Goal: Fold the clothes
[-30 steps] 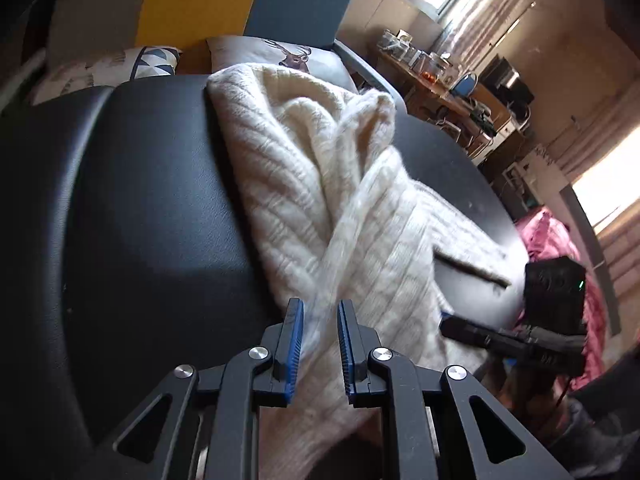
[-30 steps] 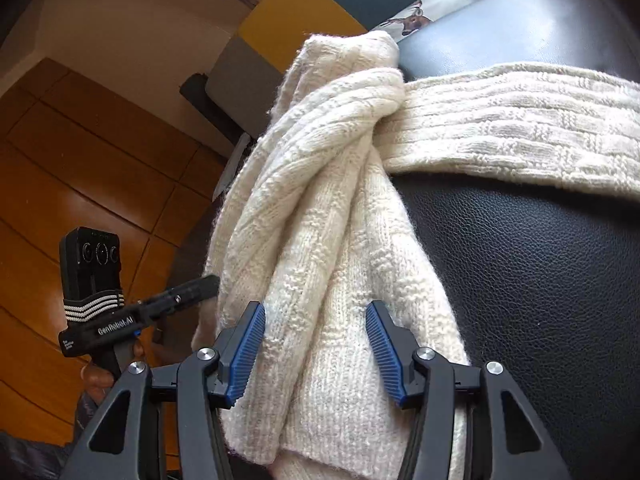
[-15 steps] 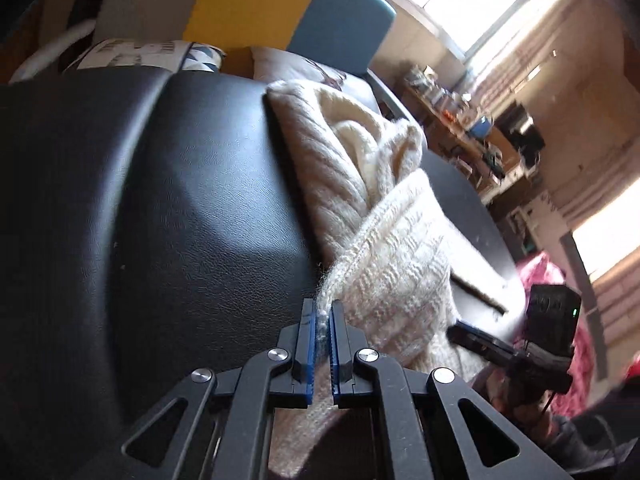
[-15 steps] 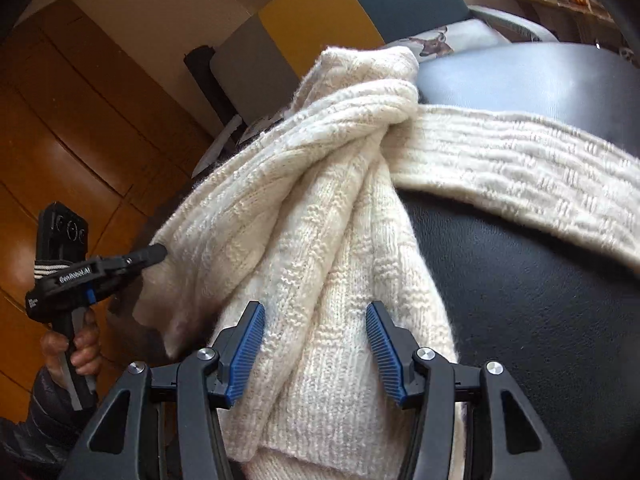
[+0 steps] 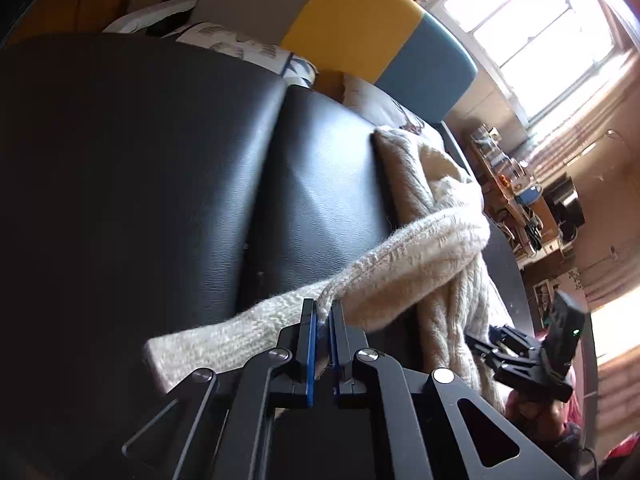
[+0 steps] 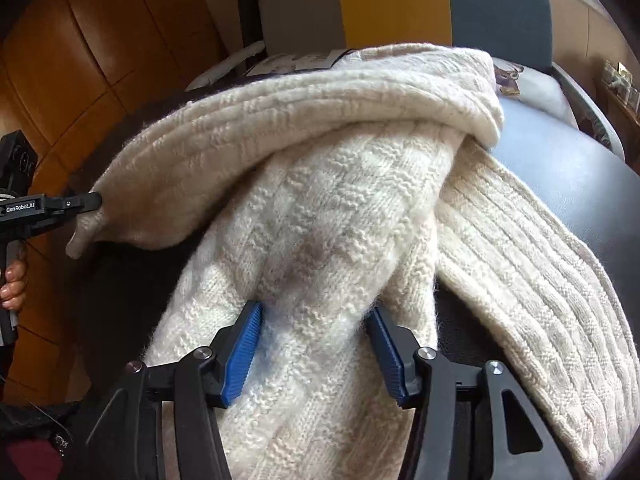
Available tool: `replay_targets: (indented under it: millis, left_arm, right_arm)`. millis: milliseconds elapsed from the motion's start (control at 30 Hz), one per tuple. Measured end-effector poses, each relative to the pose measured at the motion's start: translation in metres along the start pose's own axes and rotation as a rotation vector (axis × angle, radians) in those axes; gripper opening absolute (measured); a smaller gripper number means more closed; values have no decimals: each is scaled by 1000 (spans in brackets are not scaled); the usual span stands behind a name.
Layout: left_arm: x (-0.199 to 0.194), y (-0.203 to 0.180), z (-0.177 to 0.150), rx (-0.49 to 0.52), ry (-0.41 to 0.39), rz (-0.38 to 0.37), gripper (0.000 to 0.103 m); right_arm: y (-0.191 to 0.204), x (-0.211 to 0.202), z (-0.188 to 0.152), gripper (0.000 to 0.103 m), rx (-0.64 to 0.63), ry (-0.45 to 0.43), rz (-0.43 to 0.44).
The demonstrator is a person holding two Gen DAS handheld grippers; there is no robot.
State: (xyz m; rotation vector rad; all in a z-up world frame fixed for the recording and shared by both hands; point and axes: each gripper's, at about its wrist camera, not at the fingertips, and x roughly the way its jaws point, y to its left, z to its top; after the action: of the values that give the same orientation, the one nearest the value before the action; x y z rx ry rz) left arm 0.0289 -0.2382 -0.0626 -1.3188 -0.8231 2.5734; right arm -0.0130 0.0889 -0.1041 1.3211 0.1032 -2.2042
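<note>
A cream cable-knit sweater [image 6: 332, 216] lies bunched on a black leather seat [image 5: 160, 184]. My left gripper [image 5: 323, 312] is shut on one sleeve [image 5: 416, 256] of the sweater, and the sleeve stretches from the pile out to the left above the seat. In the right wrist view that same left gripper [image 6: 86, 202] shows at the left edge, pinching the sleeve end. My right gripper [image 6: 314, 320] is open, its blue pads on either side of a thick fold of the sweater body without closing on it. The right gripper [image 5: 504, 344] also appears low right in the left wrist view.
Behind the seat stands a chair back [image 5: 360, 40] in grey, yellow and blue, with patterned cushions [image 5: 248, 48] in front of it. A cluttered desk [image 5: 516, 196] stands under a bright window at right. Wood panelling [image 6: 72, 52] fills the left. A hand [image 6: 14, 280] holds the left gripper's handle.
My left gripper closed on the sleeve and pulled it out to the left, away from the pile. My right gripper stayed open over the sweater body.
</note>
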Motion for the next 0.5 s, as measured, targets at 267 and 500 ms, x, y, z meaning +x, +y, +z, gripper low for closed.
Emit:
replay_targets:
  millis: [267, 500]
  left_arm:
    - [-8, 37, 19, -58, 58, 70, 5]
    - [-5, 74, 45, 0, 182, 260, 8]
  right_arm:
    - [3, -4, -5, 55, -1, 19, 8]
    - [6, -11, -11, 55, 3, 34, 12]
